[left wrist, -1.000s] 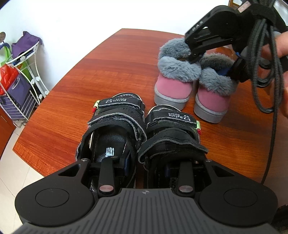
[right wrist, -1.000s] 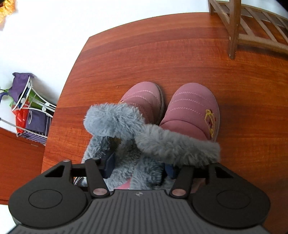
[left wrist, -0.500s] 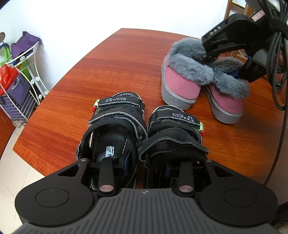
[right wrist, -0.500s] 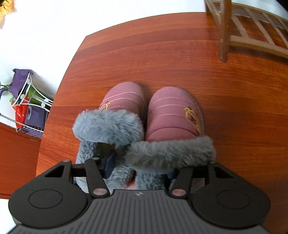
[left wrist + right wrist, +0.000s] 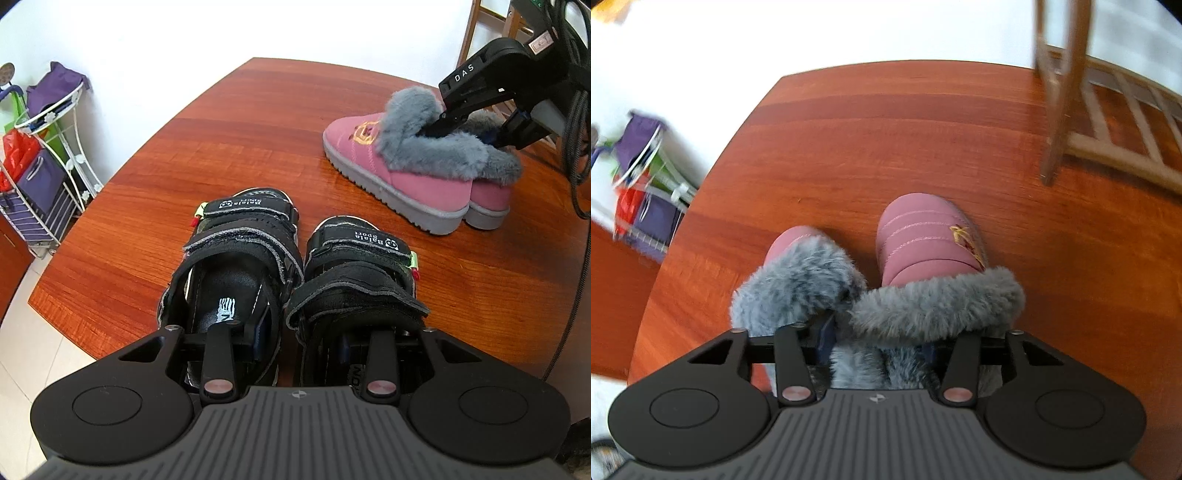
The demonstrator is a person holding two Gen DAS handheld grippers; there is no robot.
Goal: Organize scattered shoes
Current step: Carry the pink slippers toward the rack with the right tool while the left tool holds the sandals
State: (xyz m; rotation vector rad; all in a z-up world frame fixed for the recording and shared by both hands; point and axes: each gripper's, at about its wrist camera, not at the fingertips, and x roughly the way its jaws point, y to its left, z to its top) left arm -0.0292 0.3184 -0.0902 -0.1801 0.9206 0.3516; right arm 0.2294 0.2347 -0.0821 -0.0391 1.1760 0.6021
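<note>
Two black strap sandals [image 5: 236, 266] stand side by side near the front edge of the wooden table [image 5: 229, 140]. My left gripper [image 5: 301, 332] has one finger inside each sandal and pinches their inner sides together. Two pink boots with grey fur cuffs [image 5: 406, 177] sit at the far right. My right gripper [image 5: 476, 127] reaches into them from above. In the right wrist view that right gripper [image 5: 879, 343] has one finger in each pink boot [image 5: 923, 236]. Its jaws are closing on the fur cuffs between them. The fingertips are buried in fur.
A white wire rack [image 5: 40, 155] with purple and red bags stands on the floor beyond the table's left edge. A wooden chair [image 5: 1067, 92] stands at the table's far right. Black cables [image 5: 576, 110] hang from the right gripper. Bare tabletop lies beyond the shoes.
My right gripper has carried the pink boots rightward in the left wrist view and turned them, so their toes point left. The left gripper and sandals have not moved.
</note>
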